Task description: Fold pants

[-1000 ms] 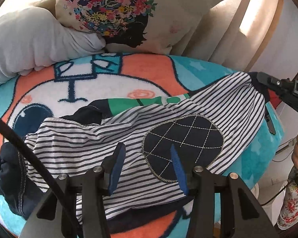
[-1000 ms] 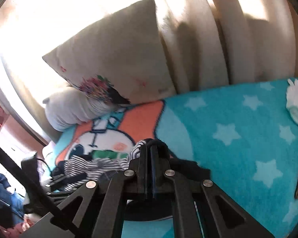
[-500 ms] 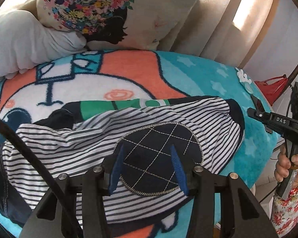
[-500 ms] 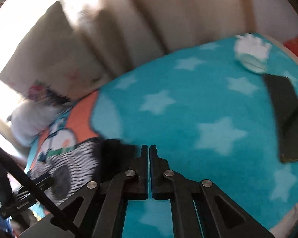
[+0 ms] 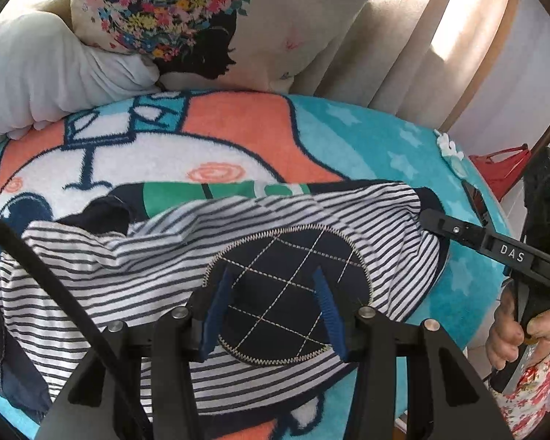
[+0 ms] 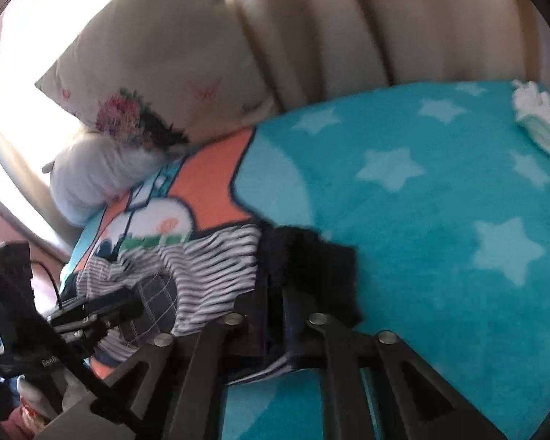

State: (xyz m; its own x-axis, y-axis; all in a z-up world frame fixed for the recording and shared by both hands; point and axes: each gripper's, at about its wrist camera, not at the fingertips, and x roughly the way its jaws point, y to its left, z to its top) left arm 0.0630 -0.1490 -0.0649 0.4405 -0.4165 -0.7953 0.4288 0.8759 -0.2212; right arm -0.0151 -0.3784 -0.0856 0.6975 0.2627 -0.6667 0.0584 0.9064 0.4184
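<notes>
Left wrist view: striped pants [image 5: 135, 278] spread on cartoon blanket [image 5: 238, 128], lying ready for folding. Left gripper [image 5: 273, 315] half open over navy knee patch [image 5: 293, 286], gripping nothing, seemingly poised to pin.

Right wrist view: right gripper [image 6: 275, 330] clamped on dark cuff [image 6: 311, 256], probably carrying that end over.

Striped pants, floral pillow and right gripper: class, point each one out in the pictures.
Striped pants [image 5: 135, 275]: left wrist view, on the striped fabric left of the round patch.
Floral pillow [image 5: 293, 22]: left wrist view, on its plain cream face.
Right gripper [image 5: 431, 218]: left wrist view, on its closed tip at the pants' edge.
</notes>
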